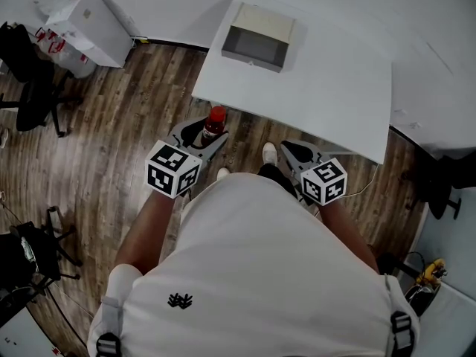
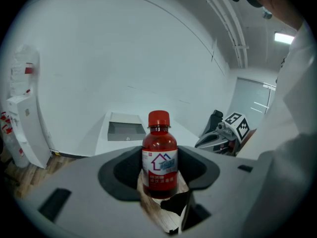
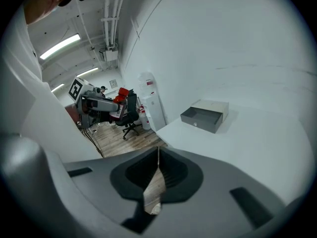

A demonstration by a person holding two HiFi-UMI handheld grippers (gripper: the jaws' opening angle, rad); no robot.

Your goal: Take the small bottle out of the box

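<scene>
Left gripper [image 1: 210,137]: jaws clamped on the small bottle [image 2: 159,155], pads pressing both sides of its labelled body. Bottle upright, red cap on top, dark red contents. It is held out of the box, over the wood floor [image 1: 126,132], just off the near edge of the white table [image 1: 327,88]. Box [image 1: 258,37] sits on the table at 12 o'clock from the bottle, well apart, open side facing the person. Right gripper [image 3: 158,157]: jaws together, nothing between them; at 3 o'clock from the left gripper.
</scene>
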